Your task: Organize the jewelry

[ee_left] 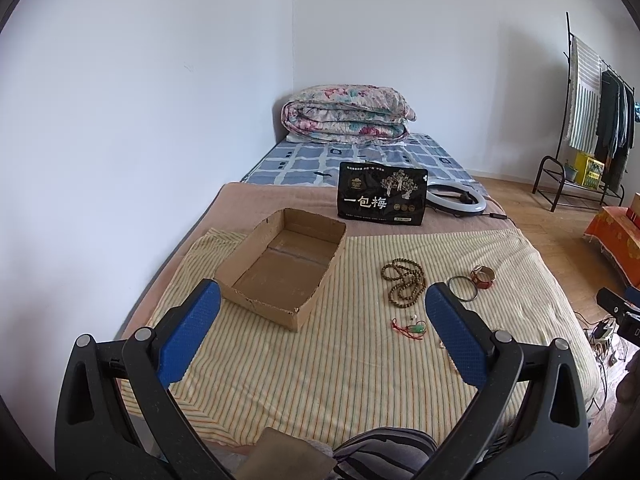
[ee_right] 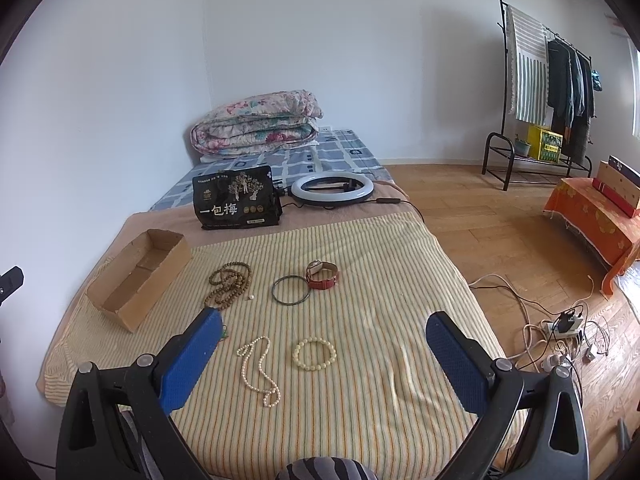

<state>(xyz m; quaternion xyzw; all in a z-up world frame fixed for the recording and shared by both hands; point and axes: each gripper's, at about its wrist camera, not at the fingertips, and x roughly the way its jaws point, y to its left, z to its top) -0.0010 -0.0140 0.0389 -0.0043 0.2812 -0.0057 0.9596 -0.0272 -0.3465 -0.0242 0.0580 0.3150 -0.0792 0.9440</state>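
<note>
An empty cardboard box (ee_left: 282, 266) (ee_right: 140, 282) lies on the striped cloth on the bed. Brown wooden beads (ee_left: 404, 282) (ee_right: 230, 286), a dark bangle (ee_left: 463, 288) (ee_right: 291, 290) and a red watch (ee_left: 483, 276) (ee_right: 322, 275) lie to its right. A green pendant on red cord (ee_left: 412, 328) lies nearer. A pearl necklace (ee_right: 258, 370) and a cream bead bracelet (ee_right: 315, 354) lie closest in the right wrist view. My left gripper (ee_left: 322, 324) is open and empty above the cloth. My right gripper (ee_right: 324, 344) is open and empty above the pearls and bracelet.
A black snack bag (ee_left: 382, 196) (ee_right: 236, 200) and a ring light (ee_left: 456, 199) (ee_right: 332, 189) sit behind the cloth. A folded quilt (ee_left: 346, 114) lies at the bed's far end. Cables and a power strip (ee_right: 564, 328) lie on the floor to the right.
</note>
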